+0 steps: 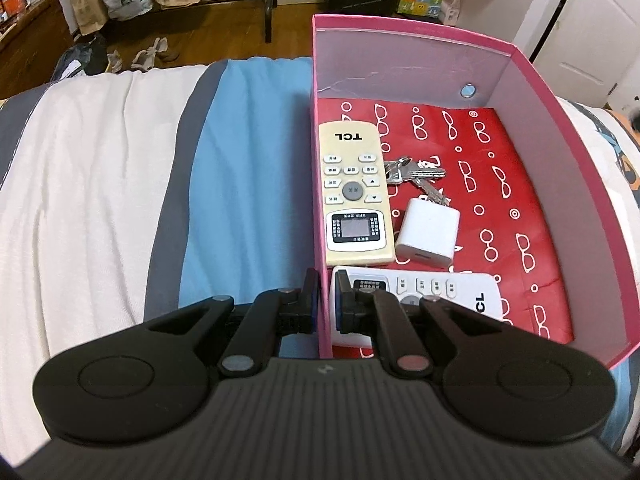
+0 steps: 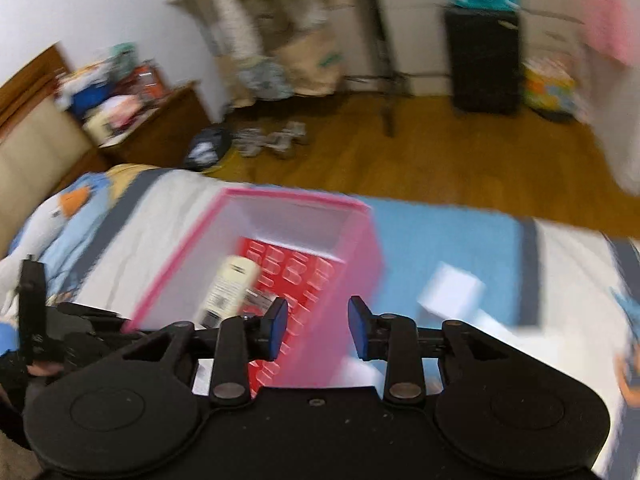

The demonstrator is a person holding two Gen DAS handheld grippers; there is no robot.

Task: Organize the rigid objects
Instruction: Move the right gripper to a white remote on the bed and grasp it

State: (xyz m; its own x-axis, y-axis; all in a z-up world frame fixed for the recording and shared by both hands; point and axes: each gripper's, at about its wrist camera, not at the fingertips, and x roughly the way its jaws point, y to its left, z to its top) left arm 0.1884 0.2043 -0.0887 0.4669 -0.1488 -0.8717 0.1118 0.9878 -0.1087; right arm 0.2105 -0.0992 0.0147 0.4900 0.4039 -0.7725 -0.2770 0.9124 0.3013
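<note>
A pink box (image 1: 568, 168) lined with red glasses-print paper sits on the bed. Inside lie a cream TCL remote (image 1: 352, 196), a bunch of keys (image 1: 416, 178), a white charger cube (image 1: 428, 232) and a white TCL remote (image 1: 444, 292). My left gripper (image 1: 327, 304) is shut on the box's near left wall, one pad outside and one inside. The right wrist view is blurred. There my right gripper (image 2: 318, 328) hangs open and empty above the pink box (image 2: 352, 240). A white blocky object (image 2: 452, 292) lies on the blue stripe to its right.
The bed cover (image 1: 100, 200) has white, grey and blue stripes. Beyond the bed's far edge is a wooden floor (image 1: 224, 28) with paper bags, shoes and a metal rack. A black cabinet (image 2: 484, 60) stands by the far wall, and a cluttered wooden dresser (image 2: 152, 120) at left.
</note>
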